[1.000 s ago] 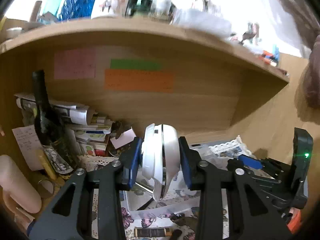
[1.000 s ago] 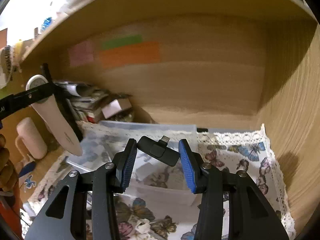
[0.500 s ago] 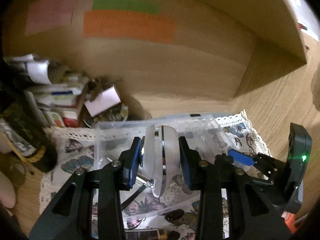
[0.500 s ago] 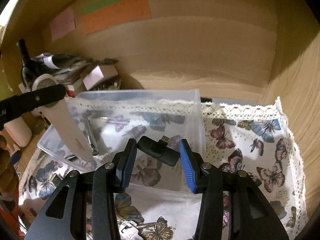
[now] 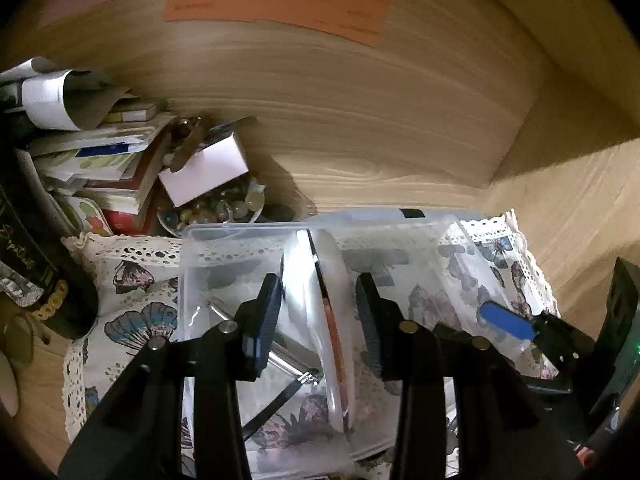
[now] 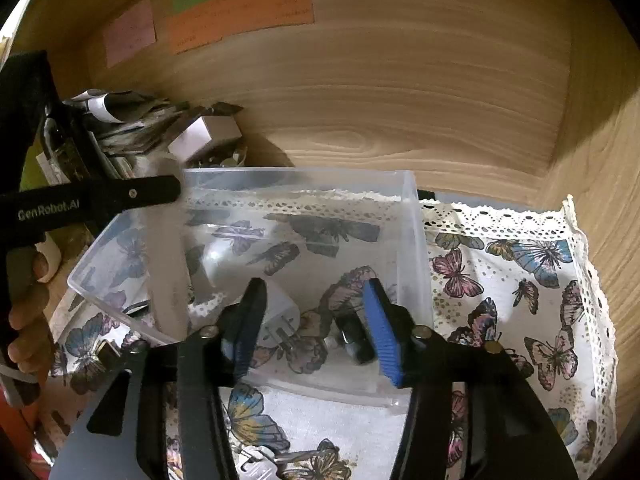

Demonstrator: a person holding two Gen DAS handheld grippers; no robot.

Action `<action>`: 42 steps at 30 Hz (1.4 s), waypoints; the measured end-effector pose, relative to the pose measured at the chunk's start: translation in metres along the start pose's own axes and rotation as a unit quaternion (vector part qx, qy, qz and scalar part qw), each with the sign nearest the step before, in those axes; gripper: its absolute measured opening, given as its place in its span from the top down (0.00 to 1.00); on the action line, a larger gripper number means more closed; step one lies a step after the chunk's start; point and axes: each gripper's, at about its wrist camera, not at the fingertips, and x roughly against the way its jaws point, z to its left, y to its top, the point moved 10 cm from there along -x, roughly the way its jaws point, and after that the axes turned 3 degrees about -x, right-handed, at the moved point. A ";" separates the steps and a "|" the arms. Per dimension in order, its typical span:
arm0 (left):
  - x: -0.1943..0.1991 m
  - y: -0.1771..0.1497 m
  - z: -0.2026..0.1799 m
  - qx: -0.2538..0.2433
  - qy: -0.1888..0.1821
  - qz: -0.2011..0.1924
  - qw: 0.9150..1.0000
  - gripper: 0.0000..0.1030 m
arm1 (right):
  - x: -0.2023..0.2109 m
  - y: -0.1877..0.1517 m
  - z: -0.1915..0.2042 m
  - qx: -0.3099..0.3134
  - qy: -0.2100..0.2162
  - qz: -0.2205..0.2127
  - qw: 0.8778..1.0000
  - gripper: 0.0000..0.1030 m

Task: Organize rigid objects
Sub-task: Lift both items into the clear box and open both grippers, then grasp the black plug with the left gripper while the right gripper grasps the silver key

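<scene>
A clear plastic bin [image 5: 240, 236] [image 6: 412, 240] stands on a butterfly cloth [image 6: 520, 280] inside a wooden cubby. My left gripper [image 5: 318, 312] is open above the bin; a long white shoehorn-like piece [image 5: 332, 320] lies between its jaws, inside the bin, blurred. My right gripper [image 6: 314, 320] is open over the bin's near side. A small black adapter [image 6: 354, 342] lies on the bin floor below it, beside a white wall plug [image 6: 280, 320]. Metal tools [image 5: 280, 356] also lie in the bin.
A pile of books and papers [image 5: 100, 160], a white box [image 5: 204, 168], a dish of marbles [image 5: 216, 212] and a dark bottle [image 5: 28, 248] crowd the cubby's left. Wooden walls close the back and right. Keys [image 6: 260, 464] lie on the cloth in front.
Both grippers have dropped over the bin and opened. The white piece left the left jaws and the black adapter left the right jaws; both now lie in the bin.
</scene>
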 end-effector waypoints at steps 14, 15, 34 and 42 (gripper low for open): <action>0.061 0.001 -0.016 -0.038 0.031 -0.057 0.997 0.39 | 0.041 0.012 0.005 0.000 0.005 -0.048 0.999 0.32; 0.067 0.000 -0.015 -0.039 0.035 -0.062 0.997 0.35 | 0.045 0.012 0.007 0.002 0.005 -0.053 0.999 0.31; 0.098 -0.092 0.006 -0.047 0.093 -0.024 0.994 0.07 | 0.074 -0.040 0.005 0.012 -0.005 -0.033 0.999 0.19; 0.072 -0.135 -0.003 -0.045 0.069 0.030 0.996 0.07 | 0.052 -0.084 0.002 0.010 -0.005 0.032 0.999 0.19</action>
